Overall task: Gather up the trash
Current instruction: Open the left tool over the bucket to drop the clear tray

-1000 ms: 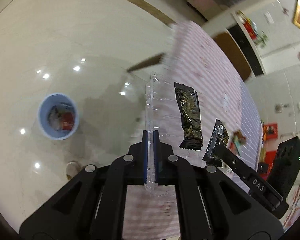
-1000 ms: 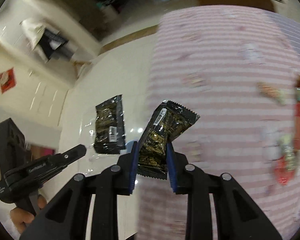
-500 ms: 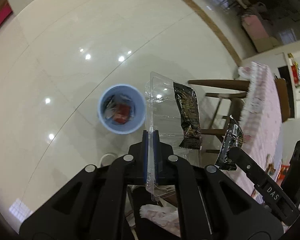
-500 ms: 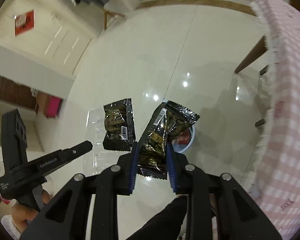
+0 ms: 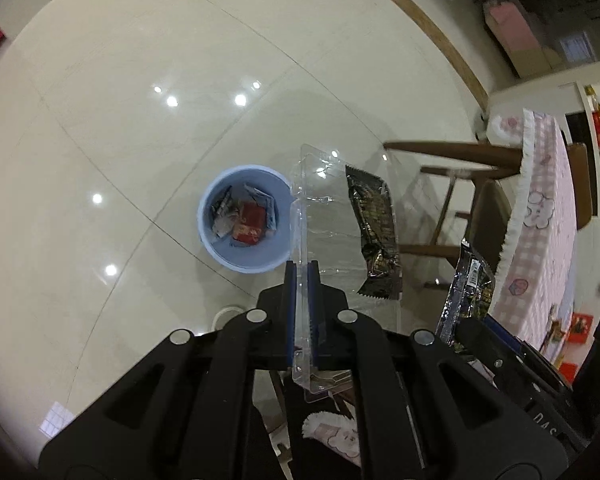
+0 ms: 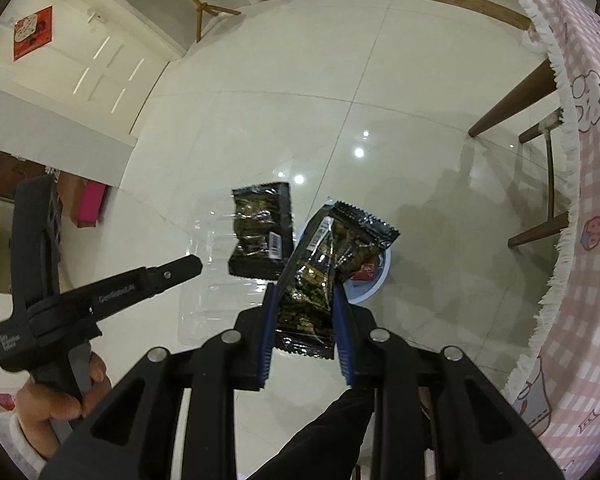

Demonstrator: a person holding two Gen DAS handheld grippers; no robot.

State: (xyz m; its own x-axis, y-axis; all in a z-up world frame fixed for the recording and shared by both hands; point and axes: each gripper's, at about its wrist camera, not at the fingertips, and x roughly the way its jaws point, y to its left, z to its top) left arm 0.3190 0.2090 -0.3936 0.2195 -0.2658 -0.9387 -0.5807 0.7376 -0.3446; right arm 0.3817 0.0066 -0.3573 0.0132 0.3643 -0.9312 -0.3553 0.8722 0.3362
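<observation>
Clear plastic tray point(image 5: 332, 240) sits clamped edge-on in the left gripper point(image 5: 301, 276), a dark snack wrapper point(image 5: 374, 236) lying on it. Beside it, the right gripper point(image 6: 303, 312) pinches a second black wrapper point(image 6: 324, 276). Both hover over the floor, above and just beside the blue trash bin point(image 5: 244, 218), already holding scraps. Judged step: carry to bin; next, centre each load over the rim and release.

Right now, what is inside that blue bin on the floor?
The blue bin holds crumpled trash: a red packet and some silvery wrappers. Whatever lies underneath them is covered, and the clear plastic tray overlaps the bin's right rim.
</observation>
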